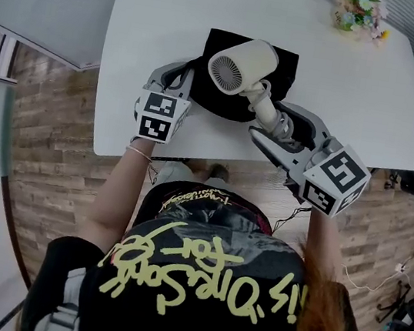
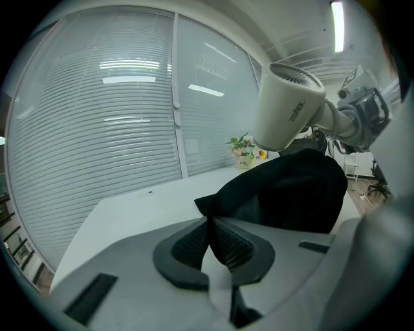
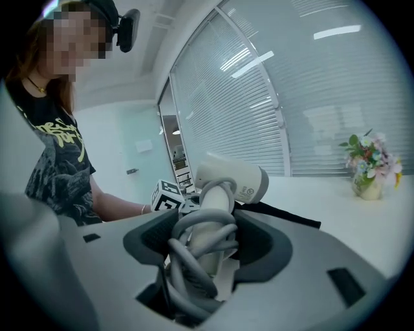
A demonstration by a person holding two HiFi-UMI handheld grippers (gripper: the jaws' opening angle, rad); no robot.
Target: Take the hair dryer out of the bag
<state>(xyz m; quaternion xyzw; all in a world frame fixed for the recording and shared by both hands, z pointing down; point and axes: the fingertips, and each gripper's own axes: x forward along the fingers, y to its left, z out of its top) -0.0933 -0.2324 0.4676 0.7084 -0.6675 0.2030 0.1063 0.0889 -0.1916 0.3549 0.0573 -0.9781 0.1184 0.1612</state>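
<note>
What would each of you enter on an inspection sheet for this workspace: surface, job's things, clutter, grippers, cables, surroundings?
Surface: white rectangular table.
Job's things: cream plastic hair dryer held above black fabric bag lying on table.
Clutter: small pot of flowers at far corner.
Grippers: left gripper, jaws shut on bag's edge; right gripper, jaws shut on dryer's handle.
Cables: grey cord wound round dryer's handle.
Surroundings: slatted window blinds; wooden floor.

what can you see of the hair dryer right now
The hair dryer is cream, smooth plastic by its look, with a round grille at the back of its short, fat body. A grey cord is coiled round its handle. The right hand-held gripper clamps that wrapped handle, holding the dryer in the air above the black bag, seemingly clear of it.
</note>
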